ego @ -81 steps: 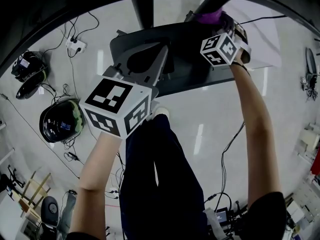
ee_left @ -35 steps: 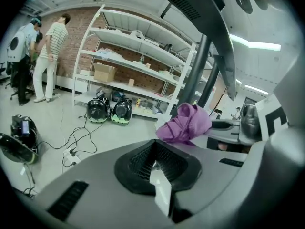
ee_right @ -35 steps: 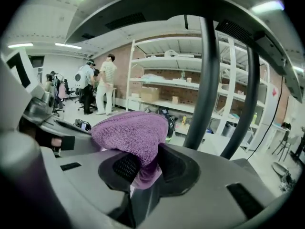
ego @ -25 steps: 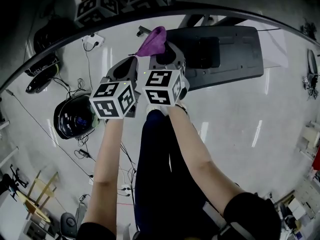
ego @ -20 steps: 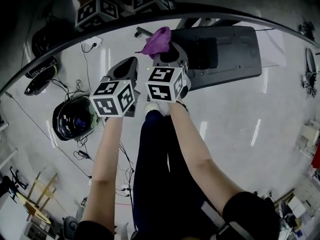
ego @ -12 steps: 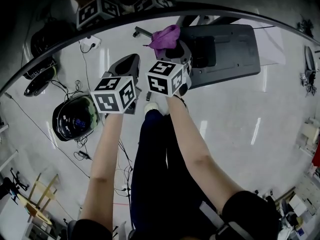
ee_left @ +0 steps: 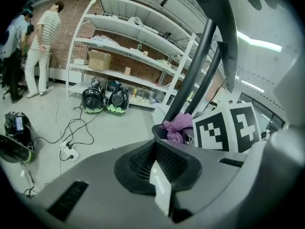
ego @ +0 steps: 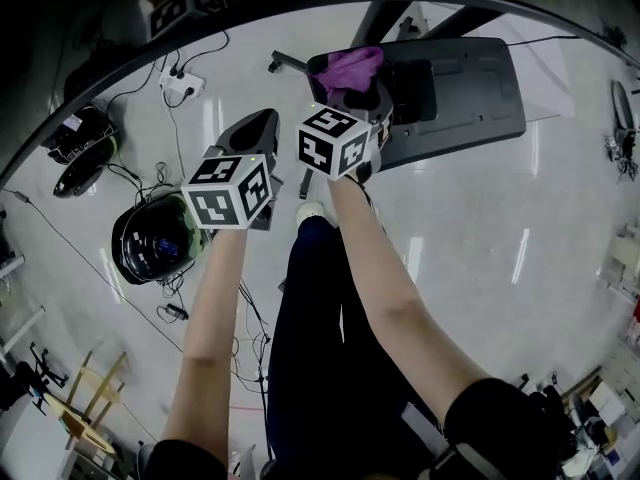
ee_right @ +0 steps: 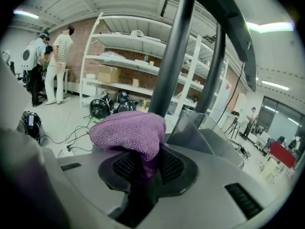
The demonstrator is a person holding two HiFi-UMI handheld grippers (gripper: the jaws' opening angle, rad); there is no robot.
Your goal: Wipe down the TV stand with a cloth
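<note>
While my right gripper (ee_right: 143, 171) clamped the purple terry cloth (ee_right: 126, 130) between its jaws, the dark grey flat-based TV stand (ego: 470, 78) lay just ahead of its tips. My left gripper (ee_left: 159, 178), jaws pressed together on nothing, sat just beside it.

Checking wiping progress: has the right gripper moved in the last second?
Yes. The right gripper, shut on the purple cloth, has shifted right: the cloth sat left of the TV stand base and now overlaps its left end.
</note>
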